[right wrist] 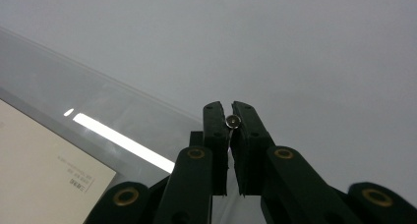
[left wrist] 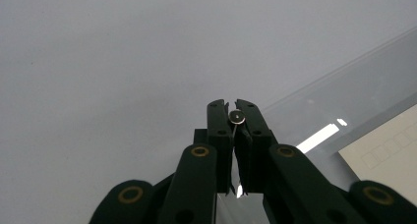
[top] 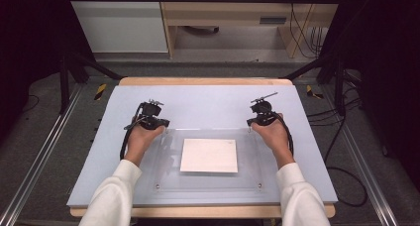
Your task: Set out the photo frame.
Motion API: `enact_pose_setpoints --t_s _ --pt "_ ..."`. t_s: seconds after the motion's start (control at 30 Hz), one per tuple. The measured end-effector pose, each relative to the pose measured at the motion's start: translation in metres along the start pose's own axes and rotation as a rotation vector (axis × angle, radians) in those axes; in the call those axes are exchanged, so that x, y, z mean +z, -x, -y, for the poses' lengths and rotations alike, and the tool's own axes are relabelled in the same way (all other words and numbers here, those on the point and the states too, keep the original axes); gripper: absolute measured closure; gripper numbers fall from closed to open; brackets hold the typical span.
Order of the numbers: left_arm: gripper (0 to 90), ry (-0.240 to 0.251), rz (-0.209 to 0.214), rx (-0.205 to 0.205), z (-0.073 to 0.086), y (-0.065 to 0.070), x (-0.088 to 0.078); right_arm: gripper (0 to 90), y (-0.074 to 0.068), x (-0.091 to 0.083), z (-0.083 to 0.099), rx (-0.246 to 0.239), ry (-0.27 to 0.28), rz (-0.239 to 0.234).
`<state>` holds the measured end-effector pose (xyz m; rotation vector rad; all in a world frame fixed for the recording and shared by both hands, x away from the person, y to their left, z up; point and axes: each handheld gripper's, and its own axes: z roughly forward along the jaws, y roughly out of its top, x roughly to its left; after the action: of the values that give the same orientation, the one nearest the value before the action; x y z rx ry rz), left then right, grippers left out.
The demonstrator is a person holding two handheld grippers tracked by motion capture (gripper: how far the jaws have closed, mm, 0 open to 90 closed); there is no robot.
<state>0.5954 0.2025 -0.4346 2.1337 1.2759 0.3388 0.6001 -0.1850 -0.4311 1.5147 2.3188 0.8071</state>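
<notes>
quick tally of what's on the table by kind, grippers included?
Grippers: 2, left gripper and right gripper, each shut on a far corner of the plate
Clear acrylic plate: 1
White paper sheet: 1, within the plate's outline
Corner studs showing: 2, near-left stud and near-right stud
Total: 6

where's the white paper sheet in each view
High view: the white paper sheet lies mid-table under the clear acrylic plate.
Left gripper view: its corner sits at the right edge.
Right gripper view: it fills the lower left corner.
Shared landmark: the clear plate's edge.
</notes>
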Motion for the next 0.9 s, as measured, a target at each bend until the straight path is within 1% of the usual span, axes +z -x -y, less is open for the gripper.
enact_pose_setpoints --t_s 0.03,0.07,0.13,0.17,0.27,0.3,0.37,0.43,0.47,0.5,0.63,0.67,0.7,0.73,0.77,0.83,0.87,0.9 --pt "85.0 0.000 0.003 -0.007 0.000 0.000 0.000 85.4 0.000 0.000 0.000 0.007 -0.001 -0.004" --pt "85.0 -0.006 0.005 -0.002 -0.001 -0.001 0.000 85.4 0.000 0.000 0.000 0.011 0.002 -0.005" --pt "84.9 -0.015 0.008 -0.011 -0.002 -0.001 0.000 85.3 0.000 0.000 -0.001 0.012 -0.001 -0.003" --pt "84.9 -0.022 0.010 -0.006 -0.003 -0.002 0.000 85.2 0.000 0.001 -0.001 0.005 -0.001 0.000" --pt "84.9 -0.028 0.018 -0.011 -0.004 -0.003 0.001 84.8 0.001 0.000 0.000 -0.006 0.005 -0.004" --pt "84.9 -0.031 0.021 -0.011 -0.004 -0.003 0.001 83.9 0.000 0.000 0.000 0.000 0.006 -0.006" --pt "84.9 -0.037 0.021 -0.010 -0.004 -0.004 0.001 77.2 0.000 0.000 0.002 -0.014 0.021 -0.002" --pt "84.9 -0.040 0.020 -0.009 -0.005 -0.003 0.001 71.3 0.000 -0.004 0.006 -0.025 0.050 -0.006" --pt "84.9 -0.039 0.020 -0.013 -0.005 -0.003 0.001 68.3 -0.002 -0.008 0.008 -0.043 0.071 0.008" --pt "84.9 -0.039 0.021 -0.015 -0.005 -0.004 0.001 66.0 -0.003 -0.013 0.012 -0.068 0.105 0.028" --pt "84.9 -0.049 0.027 -0.019 -0.006 -0.005 0.002 55.2 -0.008 -0.040 0.033 -0.129 0.192 0.074" --pt "84.9 -0.048 0.026 -0.025 -0.007 -0.005 0.002 51.4 -0.009 -0.047 0.041 -0.149 0.204 0.082" --pt "84.9 -0.055 0.028 -0.023 -0.008 -0.005 0.002 48.7 -0.011 -0.053 0.049 -0.159 0.223 0.087" --pt "84.9 -0.057 0.030 -0.024 -0.008 -0.006 0.002 45.5 -0.014 -0.061 0.060 -0.173 0.246 0.091" --pt "84.9 -0.058 0.031 -0.026 -0.008 -0.006 0.002 40.7 -0.016 -0.066 0.066 -0.176 0.245 0.094" --pt "84.9 -0.055 0.032 -0.031 -0.008 -0.006 0.003 33.5 -0.021 -0.078 0.085 -0.187 0.294 0.094" --pt "84.9 -0.058 0.031 -0.030 -0.008 -0.006 0.003 29.3 -0.023 -0.083 0.094 -0.202 0.309 0.099" --pt "84.9 -0.060 0.030 -0.030 -0.009 -0.006 0.003 27.3 -0.024 -0.089 0.102 -0.196 0.322 0.096"
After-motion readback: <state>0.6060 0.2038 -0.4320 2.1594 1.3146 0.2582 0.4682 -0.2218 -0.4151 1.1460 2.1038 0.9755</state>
